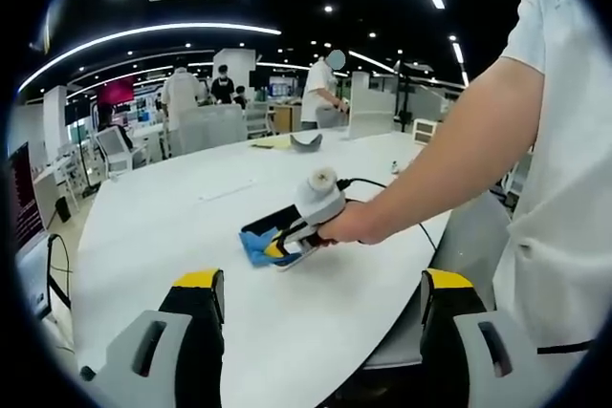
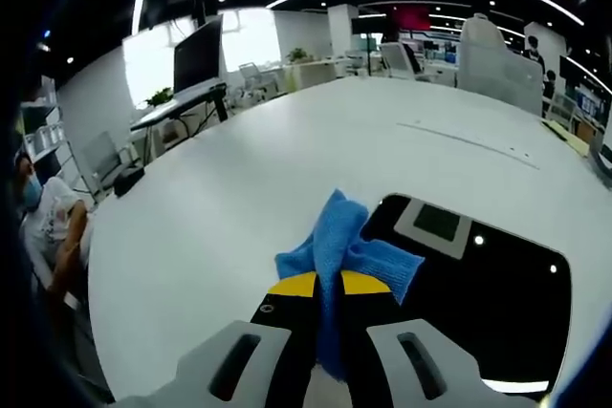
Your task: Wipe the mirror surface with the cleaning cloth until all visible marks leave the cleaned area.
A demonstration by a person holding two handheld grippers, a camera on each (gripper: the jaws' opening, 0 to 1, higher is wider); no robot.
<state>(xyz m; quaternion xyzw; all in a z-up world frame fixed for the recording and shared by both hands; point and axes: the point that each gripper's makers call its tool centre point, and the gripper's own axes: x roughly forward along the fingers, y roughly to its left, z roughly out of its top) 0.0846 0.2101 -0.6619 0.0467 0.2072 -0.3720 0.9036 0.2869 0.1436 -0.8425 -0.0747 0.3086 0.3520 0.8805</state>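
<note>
1. Left gripper (image 1: 320, 308): nearest in the left gripper view, jaws spread wide with yellow-tipped black pads, nothing between them, held above the near edge of the counter (image 1: 191, 226).
2. Right gripper (image 2: 328, 298): nearest in the right gripper view, jaws pressed together on a fold of the cleaning cloth (image 2: 342, 253), yellow tips on either side of the blue fabric. Seen in the left gripper view as a white and black tool with yellow tips (image 1: 298, 226), held by the person's hand (image 1: 349, 226).
3. Cleaning cloth: blue, bunched, its loose part lying over the near left corner of the mirror (image 2: 497, 293); in the left gripper view it shows as a blue patch (image 1: 253, 247) under the right gripper's tips.
4. Mirror: dark, rounded-corner panel lying flat on the counter, reflecting ceiling lights and a rectangular ceiling vent; marks on it cannot be made out.
5. Counter: large, white, rounded, with a black cable (image 1: 382, 188) running from the right gripper across it.
6. Person's arm and white shirt (image 1: 564, 188): at the right of the left gripper view.
7. Far background: open office with desks, chairs, a monitor (image 2: 199, 59), standing people (image 1: 182, 93) and ceiling light strips.
</note>
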